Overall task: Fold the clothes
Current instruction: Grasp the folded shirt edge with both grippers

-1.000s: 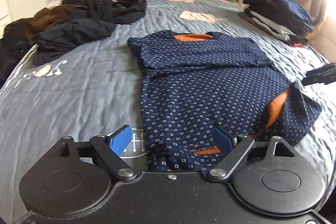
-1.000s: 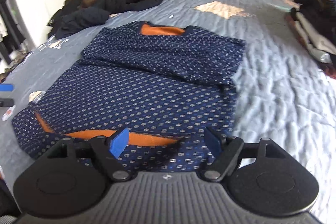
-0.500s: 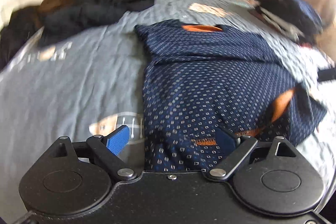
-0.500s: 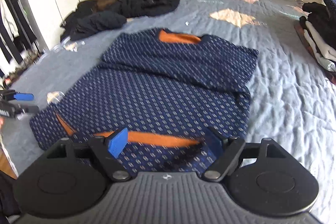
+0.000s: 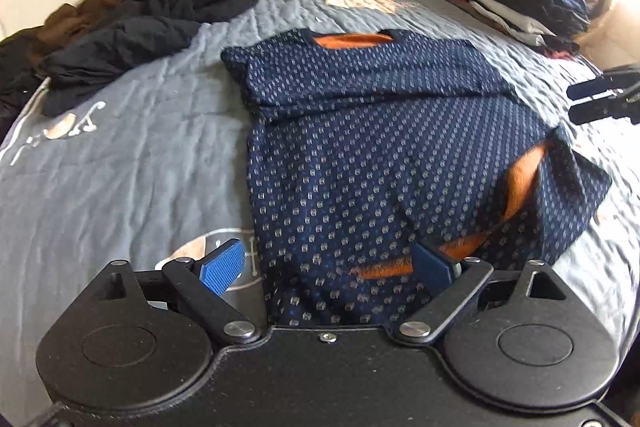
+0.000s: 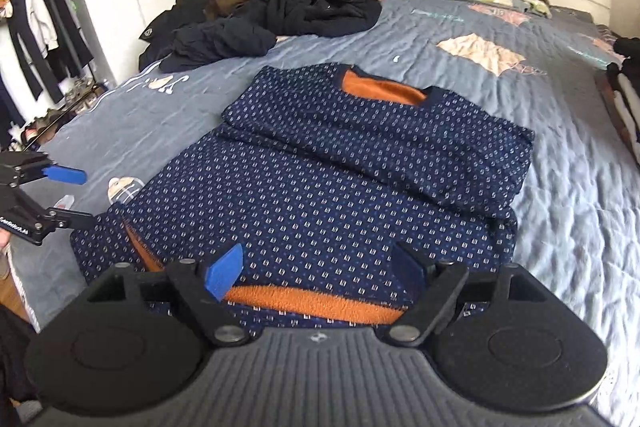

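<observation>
Sweater [image 6: 340,187] flat on bed [image 6: 580,207]; left tongs [image 5: 328,267], right tongs [image 6: 316,271] spread, angled down over hem.

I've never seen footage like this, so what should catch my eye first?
A navy dotted sweater with orange lining lies half folded in the middle of a grey quilted bed. Two open grippers with blue pads, left and right, hover at its near hem. Dark unfolded clothes are heaped near the headboard.

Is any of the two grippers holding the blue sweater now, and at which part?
Neither: the left gripper and the right gripper are both open over the sweater's near hem.
</observation>
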Tool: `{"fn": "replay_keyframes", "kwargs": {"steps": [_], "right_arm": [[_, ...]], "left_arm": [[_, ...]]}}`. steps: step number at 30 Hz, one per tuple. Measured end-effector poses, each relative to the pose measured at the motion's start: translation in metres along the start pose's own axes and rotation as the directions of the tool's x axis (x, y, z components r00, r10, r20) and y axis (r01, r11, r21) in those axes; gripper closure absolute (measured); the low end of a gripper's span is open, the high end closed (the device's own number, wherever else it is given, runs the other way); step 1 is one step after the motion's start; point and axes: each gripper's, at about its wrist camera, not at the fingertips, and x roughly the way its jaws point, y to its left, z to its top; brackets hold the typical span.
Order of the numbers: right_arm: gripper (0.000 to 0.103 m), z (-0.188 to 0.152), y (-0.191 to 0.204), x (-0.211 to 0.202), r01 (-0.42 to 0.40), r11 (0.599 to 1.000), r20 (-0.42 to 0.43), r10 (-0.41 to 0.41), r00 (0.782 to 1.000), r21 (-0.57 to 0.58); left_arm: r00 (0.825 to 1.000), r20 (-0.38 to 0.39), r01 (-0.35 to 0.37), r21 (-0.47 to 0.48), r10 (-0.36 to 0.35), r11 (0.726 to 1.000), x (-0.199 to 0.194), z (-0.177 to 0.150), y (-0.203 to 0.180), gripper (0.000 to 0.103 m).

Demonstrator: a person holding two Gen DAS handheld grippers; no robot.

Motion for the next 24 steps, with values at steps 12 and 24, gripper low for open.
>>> {"fn": "replay_keyframes", "kwargs": {"steps": [12, 24], "right_arm": [[0.022, -0.01, -0.008, 0.008, 0.028, 1.0, -0.042, -0.028, 0.999, -0.005], [0.022, -0.015, -0.004, 0.015, 0.022, 1.0, -0.064, -0.023, 0.998, -0.022]], "left_arm": [[0.998, -0.053, 0.046, 0.027, -0.045, 0.999, 0.011, -0.014, 0.024, 0.043], [0.99, -0.108, 0.09, 0.009, -0.088, 0.996, 0.033, -0.014, 0.023, 0.053]]}}
